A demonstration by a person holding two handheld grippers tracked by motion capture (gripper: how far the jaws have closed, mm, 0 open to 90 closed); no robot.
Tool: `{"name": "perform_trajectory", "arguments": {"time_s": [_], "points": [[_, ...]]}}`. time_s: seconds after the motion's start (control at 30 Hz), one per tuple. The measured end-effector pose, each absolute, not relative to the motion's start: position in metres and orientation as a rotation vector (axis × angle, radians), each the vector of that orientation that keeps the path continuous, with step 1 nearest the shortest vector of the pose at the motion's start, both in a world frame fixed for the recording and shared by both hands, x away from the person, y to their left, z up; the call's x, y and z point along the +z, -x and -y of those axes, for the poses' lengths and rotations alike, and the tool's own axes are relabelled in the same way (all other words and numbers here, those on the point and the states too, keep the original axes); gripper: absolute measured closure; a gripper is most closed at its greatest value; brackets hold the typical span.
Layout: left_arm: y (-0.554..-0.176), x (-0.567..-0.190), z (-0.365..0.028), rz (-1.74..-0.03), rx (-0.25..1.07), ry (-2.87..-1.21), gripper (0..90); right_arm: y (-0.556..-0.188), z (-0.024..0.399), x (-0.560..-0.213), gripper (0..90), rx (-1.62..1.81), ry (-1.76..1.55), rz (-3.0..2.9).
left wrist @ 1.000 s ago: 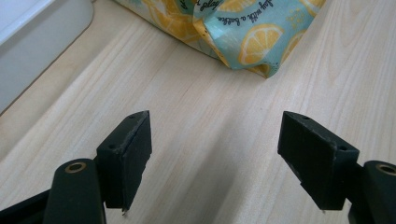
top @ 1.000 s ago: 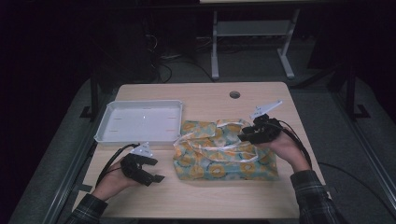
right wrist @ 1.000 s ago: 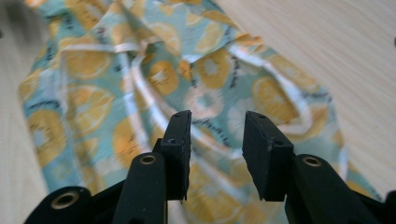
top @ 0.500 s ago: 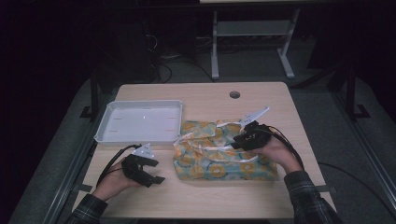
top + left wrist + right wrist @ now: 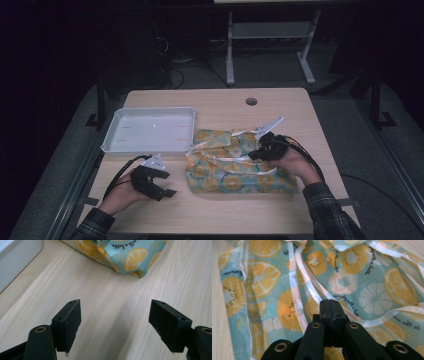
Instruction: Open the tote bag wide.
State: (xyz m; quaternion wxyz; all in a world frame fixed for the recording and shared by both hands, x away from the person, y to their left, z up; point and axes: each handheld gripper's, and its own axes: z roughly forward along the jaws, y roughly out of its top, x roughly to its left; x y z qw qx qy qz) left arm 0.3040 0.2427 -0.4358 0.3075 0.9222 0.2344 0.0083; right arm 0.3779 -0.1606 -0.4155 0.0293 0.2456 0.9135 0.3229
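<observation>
Right gripper (image 5: 331, 303): jaws have just been closing and are now pressed together on the fruit-print cloth (image 5: 235, 165), at a white strap (image 5: 298, 290) (whether fabric is pinched, cannot tell).
Left gripper (image 5: 115, 315): jaws spread wide, holding nothing, over bare table (image 5: 210, 210).
Cloth: table centre, at 4 o'clock from the white tray (image 5: 150, 132).

Dim, dark-edged high view around a lit table (image 5: 220, 100); bright, sharp close-ups, soft shadows.
</observation>
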Motion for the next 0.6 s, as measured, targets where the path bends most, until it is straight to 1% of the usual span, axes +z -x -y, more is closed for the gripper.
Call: {"name": "perform_trajectory", "arguments": {"time_s": [0.27,0.6], "points": [[-0.304,-0.436,-0.243,-0.619,0.02,-2.439,25.4,-0.375,0.165,-0.407,89.7,1.06,-0.748,-2.787],[-0.304,-0.435,-0.243,-0.609,0.026,-2.446,25.4,-0.355,0.177,-0.382,89.8,1.168,-0.714,-2.712]]}}
